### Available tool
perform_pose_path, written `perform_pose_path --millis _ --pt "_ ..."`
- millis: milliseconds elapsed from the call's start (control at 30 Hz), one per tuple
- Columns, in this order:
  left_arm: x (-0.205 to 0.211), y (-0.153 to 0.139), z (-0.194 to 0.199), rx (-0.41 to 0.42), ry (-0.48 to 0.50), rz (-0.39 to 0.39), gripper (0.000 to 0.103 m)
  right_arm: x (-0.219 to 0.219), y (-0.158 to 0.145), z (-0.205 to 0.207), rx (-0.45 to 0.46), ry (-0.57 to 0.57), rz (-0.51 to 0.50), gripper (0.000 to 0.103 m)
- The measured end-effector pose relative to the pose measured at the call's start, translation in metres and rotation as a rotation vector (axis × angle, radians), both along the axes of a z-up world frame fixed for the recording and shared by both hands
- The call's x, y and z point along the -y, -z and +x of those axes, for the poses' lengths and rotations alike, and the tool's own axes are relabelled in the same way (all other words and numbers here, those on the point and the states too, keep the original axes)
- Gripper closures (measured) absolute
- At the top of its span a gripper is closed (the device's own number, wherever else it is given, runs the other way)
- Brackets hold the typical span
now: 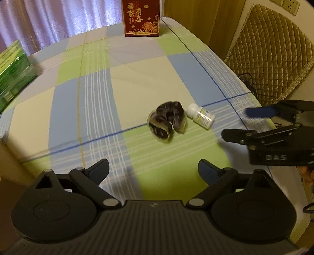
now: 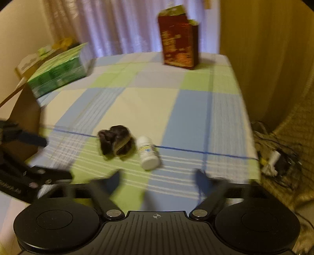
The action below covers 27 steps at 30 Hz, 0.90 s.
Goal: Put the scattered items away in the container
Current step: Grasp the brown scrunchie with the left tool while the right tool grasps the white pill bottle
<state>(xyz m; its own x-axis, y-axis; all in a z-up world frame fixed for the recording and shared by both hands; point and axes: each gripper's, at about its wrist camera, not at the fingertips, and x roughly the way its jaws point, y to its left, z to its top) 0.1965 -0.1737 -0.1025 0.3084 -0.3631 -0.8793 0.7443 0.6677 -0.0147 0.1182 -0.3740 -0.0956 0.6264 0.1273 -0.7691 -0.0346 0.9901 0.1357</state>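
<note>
Clearly, both grippers stand wide apart and hold nothing. Low in the left wrist view, the left gripper (image 1: pixel 153 169) hovers over the checked tablecloth (image 1: pixel 137 78), with its 2 blue-padded fingers (image 1: pixel 99 168) spread. The right gripper (image 1: pixel 234 124) reaches in from the right edge of that frame, jaws also spread, its tips near the small white bottle (image 1: pixel 200 116).

That bottle lies on its side at centre right, just beside a dark scrunchie (image 1: pixel 167 121); whether the 2 touch is unclear. A red box with gold lettering (image 1: pixel 141 17) stands upright at the top centre, well apart from both. A green box (image 1: pixel 13 72) sits at the left edge.

The right wrist view is blurred. Its scrunchie (image 2: pixel 115 143) and bottle (image 2: pixel 148 153) lie mid-frame, above the right gripper's fingers (image 2: pixel 113 180). The red box (image 2: pixel 179 39) appears open-topped at the upper right.
</note>
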Motion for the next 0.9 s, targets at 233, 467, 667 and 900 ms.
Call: perform_pose_path --millis 233,467,667,900 --pt "0.01 0.011 0.021 -0.013 0.024 0.023 0.008 -0.005 0.015 0.03 0.01 -0.046 -0.023 0.033" --pt "0.017 0.019 0.036 -0.04 0.047 0.017 0.011 -0.008 0.029 0.044 -0.004 -0.087 -0.043 0.052" --pt "0.031 0.024 0.043 -0.045 0.082 0.001 0.011 0.001 0.035 0.044 -0.014 -0.042 -0.063 0.073" --pt "0.054 0.029 0.05 -0.063 0.092 -0.039 0.012 0.024 0.033 0.041 -0.023 0.045 -0.058 0.073"
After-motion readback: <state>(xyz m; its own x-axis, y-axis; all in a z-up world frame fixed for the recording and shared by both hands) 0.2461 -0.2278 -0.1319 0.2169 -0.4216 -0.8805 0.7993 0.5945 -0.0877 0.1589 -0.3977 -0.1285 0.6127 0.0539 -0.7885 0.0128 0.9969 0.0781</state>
